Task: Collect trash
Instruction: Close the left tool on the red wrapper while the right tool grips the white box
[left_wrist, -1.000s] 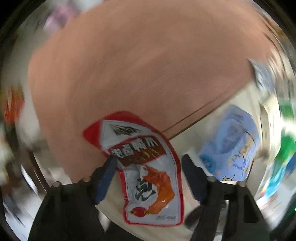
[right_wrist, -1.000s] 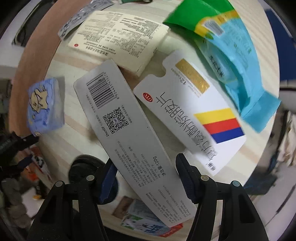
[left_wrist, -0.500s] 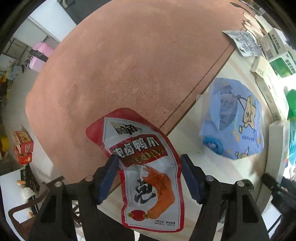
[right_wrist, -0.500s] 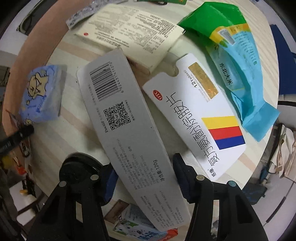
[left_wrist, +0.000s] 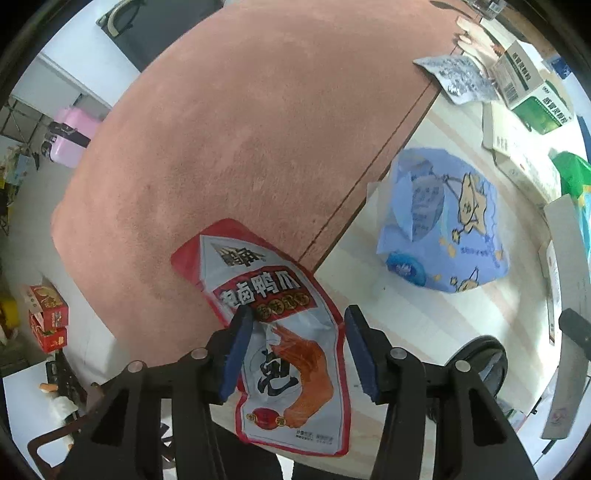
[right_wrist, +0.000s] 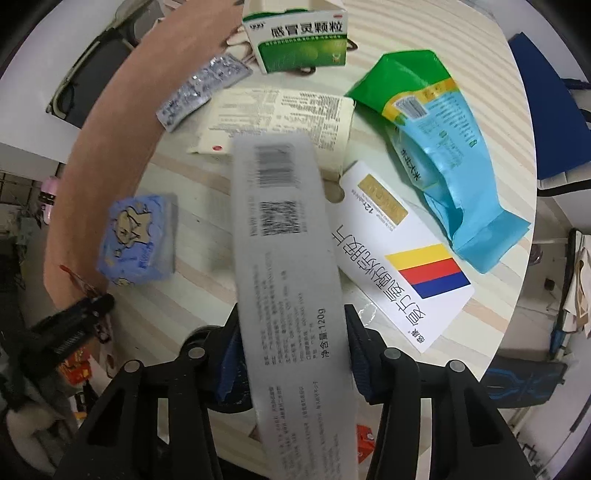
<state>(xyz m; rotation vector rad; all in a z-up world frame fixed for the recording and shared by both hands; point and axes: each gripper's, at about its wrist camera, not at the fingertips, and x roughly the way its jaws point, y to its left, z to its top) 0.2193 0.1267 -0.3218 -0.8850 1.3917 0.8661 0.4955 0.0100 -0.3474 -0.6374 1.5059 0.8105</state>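
- In the right wrist view the upper half of the grey carton (right_wrist: 291, 280) is blurred; we cannot read its barcode or code square.
- That carton's lower end runs off the bottom edge, and it covers part of the cream packet (right_wrist: 280, 122) and the white box (right_wrist: 399, 254).
- We cannot tell whether the right tool (right_wrist: 291, 354) presses the carton.
- In the left wrist view the left tool (left_wrist: 295, 350) hides the red pouch's (left_wrist: 280, 332) left edge.

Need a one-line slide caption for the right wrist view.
Right tongs shut on a long grey carton, lifted over littered table.
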